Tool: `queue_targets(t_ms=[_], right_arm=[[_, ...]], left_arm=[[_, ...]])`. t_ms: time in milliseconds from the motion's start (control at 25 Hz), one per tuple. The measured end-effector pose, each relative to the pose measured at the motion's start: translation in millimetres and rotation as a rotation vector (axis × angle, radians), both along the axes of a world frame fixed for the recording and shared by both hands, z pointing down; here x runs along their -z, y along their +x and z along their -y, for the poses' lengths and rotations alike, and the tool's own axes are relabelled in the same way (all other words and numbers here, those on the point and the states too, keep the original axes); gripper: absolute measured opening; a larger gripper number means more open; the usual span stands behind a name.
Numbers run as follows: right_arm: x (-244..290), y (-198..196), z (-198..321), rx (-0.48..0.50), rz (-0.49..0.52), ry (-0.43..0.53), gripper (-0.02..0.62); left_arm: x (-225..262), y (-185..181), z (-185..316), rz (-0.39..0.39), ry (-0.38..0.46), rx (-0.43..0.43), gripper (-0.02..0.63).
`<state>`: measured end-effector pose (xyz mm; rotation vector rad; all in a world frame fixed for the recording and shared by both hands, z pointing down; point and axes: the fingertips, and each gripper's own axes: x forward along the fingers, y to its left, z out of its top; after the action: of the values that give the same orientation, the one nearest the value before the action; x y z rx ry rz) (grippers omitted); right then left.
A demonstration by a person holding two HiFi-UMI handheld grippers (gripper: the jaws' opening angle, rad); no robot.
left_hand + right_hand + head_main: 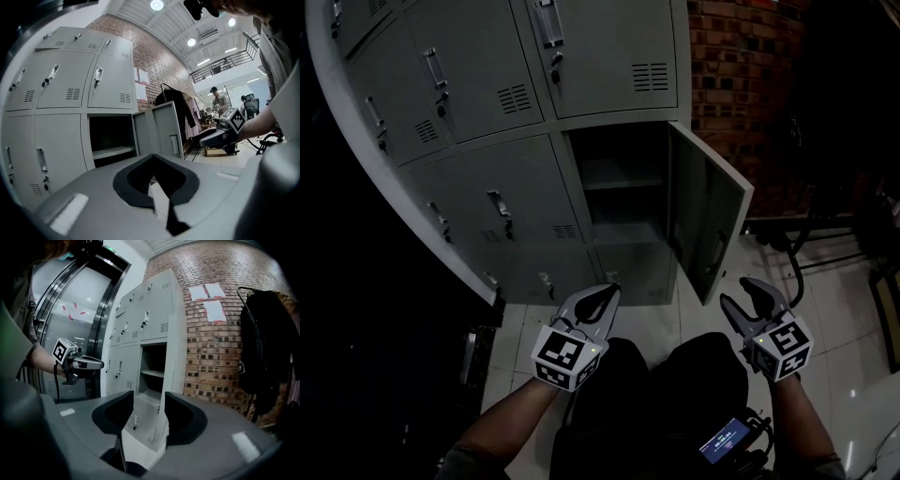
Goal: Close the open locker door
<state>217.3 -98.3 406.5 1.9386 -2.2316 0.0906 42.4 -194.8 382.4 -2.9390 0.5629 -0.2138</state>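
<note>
The grey locker bank (487, 141) has one open compartment (623, 197) in its lower row, with a shelf inside. Its door (708, 220) is swung out to the right, nearly edge-on to me. My left gripper (605, 292) hovers low in front of the lockers, left of the opening, with its jaws shut on nothing. My right gripper (739, 292) is open and empty, just below the door's free edge and apart from it. In the left gripper view the door (159, 129) stands beyond the shut left gripper (152, 157). The right gripper view shows the door (171, 376) past the open right gripper (149, 401).
A brick wall (741, 84) adjoins the lockers on the right. Dark clothes hang on a rack (267, 348) beside it. A black metal frame (811, 244) stands on the tiled floor at the right. A glass door (70, 324) is to the left. People stand far off (218, 98).
</note>
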Motion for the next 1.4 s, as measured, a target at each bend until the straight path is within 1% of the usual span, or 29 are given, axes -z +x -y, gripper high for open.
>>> queue_targets(t_ms=[160,400,520,640,800,960,1160,1280,1400], right_arm=[[-6.4,11.5,15.6,0.015,0.000,-0.016,0.226],[-15.4,18.1,37.7,0.087,-0.059,-0.032,0.276],[-16.5,23.0,44.4,0.109,-0.056,-0.034,0.281],[-19.4,30.6,51.0,0.123,-0.056,-0.041,0.284],[-18.8,38.2,69.2,0.162,-0.072,-0.047,0.289],[-18.1,33.4,81.0,0.205,-0.083,-0.045,0.295],[-26.7,31.5,81.7,0.268,-0.079,-0.064,0.307],[-30.8,29.4,79.9,0.308,-0.066,-0.072,0.308],[-30.6,29.1,80.8,0.315,-0.055,-0.071,0.305]], left_arm=[[-2.5,13.2,11.1,0.005,-0.002,-0.014,0.002],[-0.6,46.4,39.0,-0.001,0.015,-0.036,0.002],[0.8,66.5,45.1,-0.013,0.007,-0.049,0.002],[-3.6,79.4,48.6,-0.002,0.002,-0.062,0.002],[-14.2,86.1,60.9,0.016,0.003,-0.050,0.002],[-13.5,89.1,71.8,0.018,-0.004,-0.044,0.002],[-13.3,97.0,83.0,0.012,-0.003,-0.039,0.002],[-17.5,101.9,82.3,0.018,-0.015,-0.041,0.002],[-18.0,105.4,79.6,0.019,-0.013,-0.048,0.002]])
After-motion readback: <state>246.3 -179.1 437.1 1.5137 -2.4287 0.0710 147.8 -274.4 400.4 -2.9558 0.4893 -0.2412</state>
